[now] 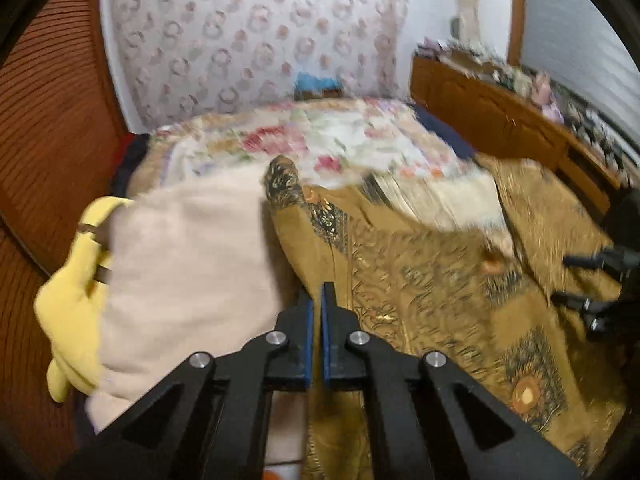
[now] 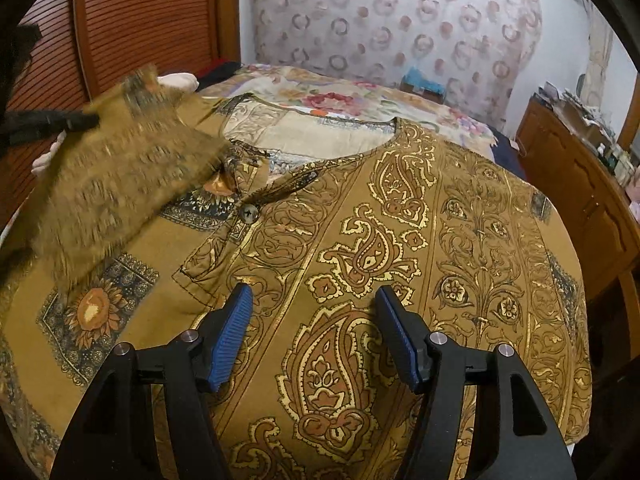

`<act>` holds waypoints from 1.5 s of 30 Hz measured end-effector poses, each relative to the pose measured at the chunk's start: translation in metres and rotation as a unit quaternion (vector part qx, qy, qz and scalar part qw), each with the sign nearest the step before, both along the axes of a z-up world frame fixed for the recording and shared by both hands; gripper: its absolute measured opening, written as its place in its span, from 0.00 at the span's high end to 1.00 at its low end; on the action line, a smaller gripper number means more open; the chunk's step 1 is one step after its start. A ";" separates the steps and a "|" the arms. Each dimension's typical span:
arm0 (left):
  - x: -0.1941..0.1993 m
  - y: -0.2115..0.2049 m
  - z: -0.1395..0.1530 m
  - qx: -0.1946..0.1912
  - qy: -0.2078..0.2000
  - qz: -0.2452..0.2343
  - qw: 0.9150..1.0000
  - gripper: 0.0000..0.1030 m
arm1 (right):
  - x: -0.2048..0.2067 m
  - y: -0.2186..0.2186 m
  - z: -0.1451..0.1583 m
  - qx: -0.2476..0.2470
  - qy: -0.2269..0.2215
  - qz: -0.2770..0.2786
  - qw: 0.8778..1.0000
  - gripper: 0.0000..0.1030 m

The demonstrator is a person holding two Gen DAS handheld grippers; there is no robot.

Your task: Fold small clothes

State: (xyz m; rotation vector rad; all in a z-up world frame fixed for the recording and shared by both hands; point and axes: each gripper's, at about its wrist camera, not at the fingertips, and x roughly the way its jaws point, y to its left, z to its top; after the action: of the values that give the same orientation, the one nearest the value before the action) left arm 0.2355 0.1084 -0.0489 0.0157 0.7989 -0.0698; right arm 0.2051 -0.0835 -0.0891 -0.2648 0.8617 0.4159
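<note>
Blurred by motion in the left wrist view: most of the bed, the far bedding and the sideboard top. Cut off by the lower frame edge in both views: the near hem of the mustard paisley shirt (image 2: 360,248). Contact between the left gripper (image 1: 317,304) and any cloth impossible to confirm: blue pads nearly touching, only a thin slit between them, nothing visible in that slit. In the right wrist view, a smeared fold of the shirt's sleeve (image 2: 120,184) raised at the left edge of the bed, a dark gripper tip beside it, grasp point hidden.

Right gripper (image 2: 316,320) with jaws spread wide, poised just above the shirt's front panel, nothing between the pads. Shirt spread flat across the bed, neckline toward the far edge, a button (image 2: 251,212) at the placket left of the jaws.

Cream towel (image 1: 180,272) and yellow cloth (image 1: 72,304) at the bed's left edge, beside the shirt. Floral bedspread (image 1: 320,140) under everything. Patterned curtain (image 2: 400,20) behind the bed, slatted wooden door (image 2: 140,20) at left, wooden sideboard (image 2: 580,184) at right.
</note>
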 end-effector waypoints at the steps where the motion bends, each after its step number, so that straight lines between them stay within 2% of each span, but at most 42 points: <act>1: 0.002 0.011 0.006 -0.005 -0.003 0.005 1.000 0.99 | 0.000 0.000 0.000 -0.001 -0.001 0.000 1.000 0.37; 7: 0.009 0.042 0.005 -0.037 0.012 -0.006 0.999 0.98 | 0.001 0.001 -0.001 -0.004 -0.003 0.000 1.000 0.37; 12: 0.007 0.038 0.001 -0.033 0.014 -0.020 0.999 0.93 | 0.003 -0.001 -0.001 0.000 0.000 -0.001 1.000 0.36; 14: 0.004 0.039 0.001 -0.025 0.011 -0.018 0.999 0.89 | 0.004 -0.002 -0.001 0.001 0.001 -0.001 1.000 0.36; 16: -0.001 0.040 0.004 -0.026 0.005 -0.020 0.999 0.72 | 0.004 -0.002 -0.001 0.002 0.002 -0.001 1.000 0.36; 19: -0.009 0.036 0.009 -0.025 -0.005 -0.029 0.999 0.67 | 0.004 -0.002 -0.001 0.002 0.002 -0.001 1.000 0.36; 21: -0.015 0.025 0.012 -0.015 -0.007 -0.038 0.999 0.63 | 0.004 -0.002 -0.001 0.002 0.002 -0.001 1.000 0.36; 25: -0.027 -0.011 0.007 -0.016 -0.006 -0.075 0.997 0.61 | 0.004 -0.002 -0.001 0.003 0.003 -0.002 1.000 0.36; 31: -0.036 -0.068 -0.020 -0.031 0.020 -0.114 0.993 0.60 | 0.004 -0.002 -0.001 0.004 0.003 -0.002 1.000 0.35; 35: -0.039 -0.098 -0.036 -0.012 0.033 -0.133 0.991 0.60 | 0.004 -0.002 -0.001 0.003 0.002 -0.002 1.000 0.35; 37: -0.040 -0.109 -0.041 0.000 0.038 -0.137 0.990 0.60 | 0.005 -0.004 -0.001 0.006 0.002 -0.004 1.000 0.35; 41: -0.043 -0.118 -0.048 -0.003 0.045 -0.150 0.988 0.60 | 0.004 -0.019 0.008 0.022 -0.010 -0.020 1.000 0.36; 45: -0.046 -0.124 -0.054 0.020 0.042 -0.149 0.988 0.58 | -0.003 -0.058 0.028 0.021 -0.038 -0.046 0.998 0.36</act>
State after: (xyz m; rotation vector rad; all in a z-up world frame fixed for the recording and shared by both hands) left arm 0.1898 -0.0158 -0.1028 0.1710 0.8767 -0.3396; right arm 0.2017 -0.1412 -0.0608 -0.2012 0.7869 0.3360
